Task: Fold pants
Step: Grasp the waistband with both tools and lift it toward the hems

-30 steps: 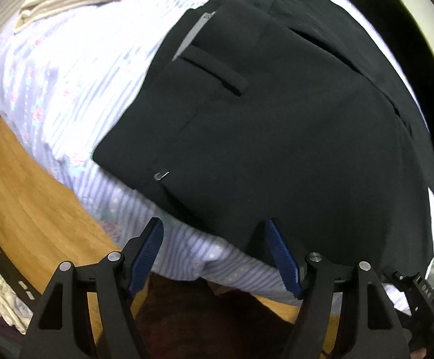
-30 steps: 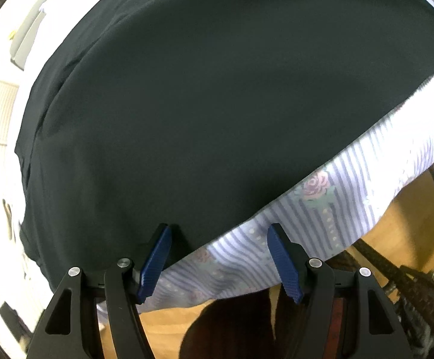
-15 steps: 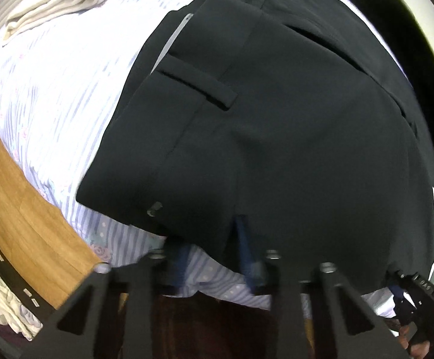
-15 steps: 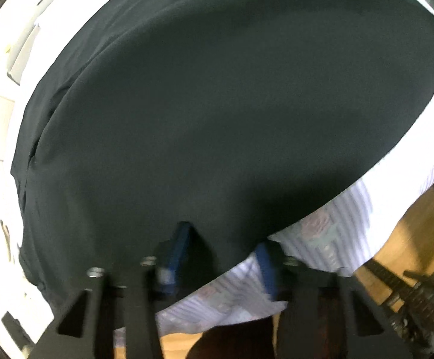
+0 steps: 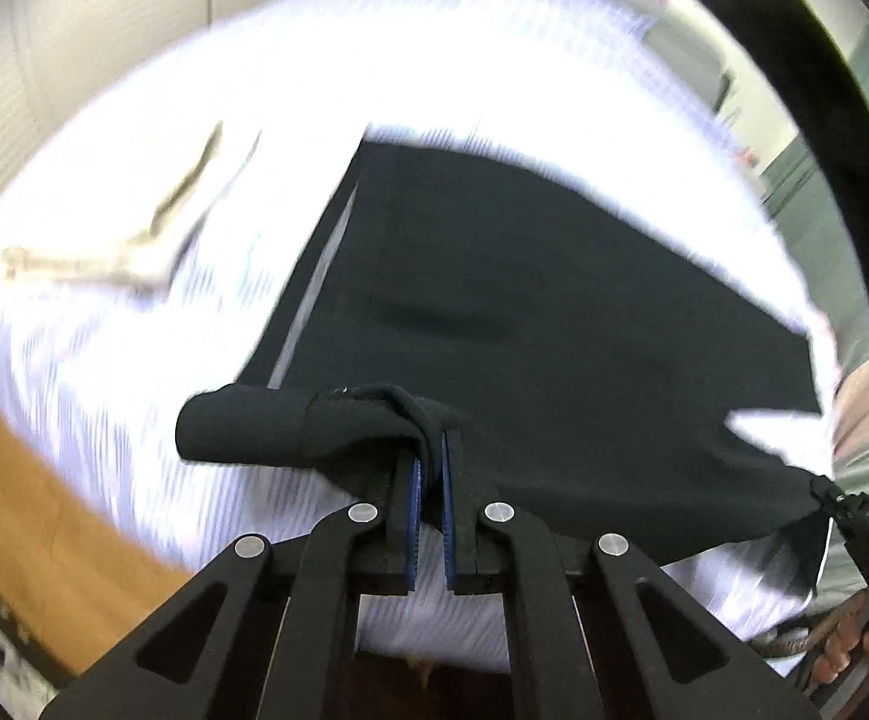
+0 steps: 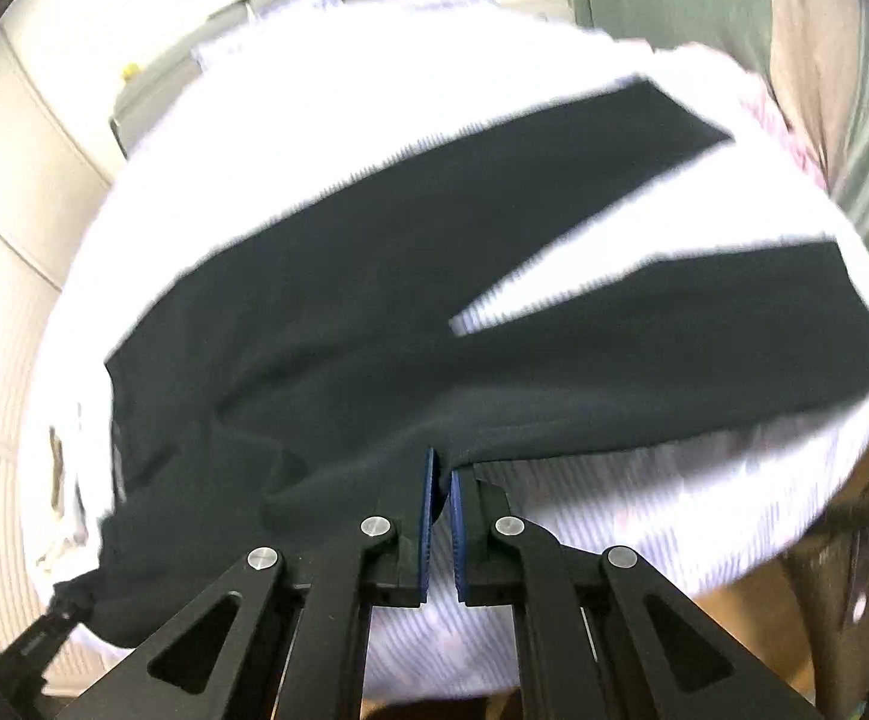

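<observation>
The black pants (image 5: pixel 524 312) lie on a bed with a pale striped sheet (image 5: pixel 134 360). My left gripper (image 5: pixel 429 450) is shut on the near edge of the pants at the waist end, and the cloth there is lifted and bunched into a roll. In the right wrist view the two legs (image 6: pixel 554 192) spread away in a V toward the far right. My right gripper (image 6: pixel 440 468) is shut on the near edge of the pants (image 6: pixel 314 330), which is raised off the sheet (image 6: pixel 614 510). The right gripper also shows at the right edge of the left wrist view (image 5: pixel 854 510).
A folded beige garment (image 5: pixel 134 252) lies on the bed to the far left. Wooden floor (image 5: pixel 32 510) shows below the near bed edge. A pale wall stands behind the bed, and curtains (image 6: pixel 824 30) hang at the far right.
Both grippers were open over the near edge of the pants; they closed on it and lifted it. Both views now look farther across the bed, with motion blur.
</observation>
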### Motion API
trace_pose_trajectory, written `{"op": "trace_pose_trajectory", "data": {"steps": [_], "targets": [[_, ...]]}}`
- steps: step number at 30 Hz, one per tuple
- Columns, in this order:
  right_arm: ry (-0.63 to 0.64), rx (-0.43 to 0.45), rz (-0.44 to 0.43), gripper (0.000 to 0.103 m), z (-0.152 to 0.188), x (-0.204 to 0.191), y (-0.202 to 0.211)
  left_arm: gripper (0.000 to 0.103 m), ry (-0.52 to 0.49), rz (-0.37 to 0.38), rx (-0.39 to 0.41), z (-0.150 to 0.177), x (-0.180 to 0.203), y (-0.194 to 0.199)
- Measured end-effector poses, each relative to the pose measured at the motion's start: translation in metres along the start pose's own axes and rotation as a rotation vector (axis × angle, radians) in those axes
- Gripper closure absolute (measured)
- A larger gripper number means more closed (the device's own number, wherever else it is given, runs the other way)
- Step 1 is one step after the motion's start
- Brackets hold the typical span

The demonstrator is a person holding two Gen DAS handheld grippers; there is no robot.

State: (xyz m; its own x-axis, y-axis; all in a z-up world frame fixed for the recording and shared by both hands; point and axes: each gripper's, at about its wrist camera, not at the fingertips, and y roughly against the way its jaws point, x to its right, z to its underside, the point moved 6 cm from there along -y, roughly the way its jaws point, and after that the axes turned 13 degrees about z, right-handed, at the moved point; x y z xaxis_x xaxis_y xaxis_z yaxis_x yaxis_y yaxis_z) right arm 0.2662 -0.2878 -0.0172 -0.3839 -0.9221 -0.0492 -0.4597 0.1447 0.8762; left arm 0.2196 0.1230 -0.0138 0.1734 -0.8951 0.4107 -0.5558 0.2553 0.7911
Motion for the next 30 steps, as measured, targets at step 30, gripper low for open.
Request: {"op": "trace_pose_trajectory", "data": {"steps": [30], "targets": [[0.212,-0.057,-0.019,0.097,-0.157,-0.202,-0.209,0.094,-0.039,-0.189,0.042,-0.237,-0.016,-0.218]]}}
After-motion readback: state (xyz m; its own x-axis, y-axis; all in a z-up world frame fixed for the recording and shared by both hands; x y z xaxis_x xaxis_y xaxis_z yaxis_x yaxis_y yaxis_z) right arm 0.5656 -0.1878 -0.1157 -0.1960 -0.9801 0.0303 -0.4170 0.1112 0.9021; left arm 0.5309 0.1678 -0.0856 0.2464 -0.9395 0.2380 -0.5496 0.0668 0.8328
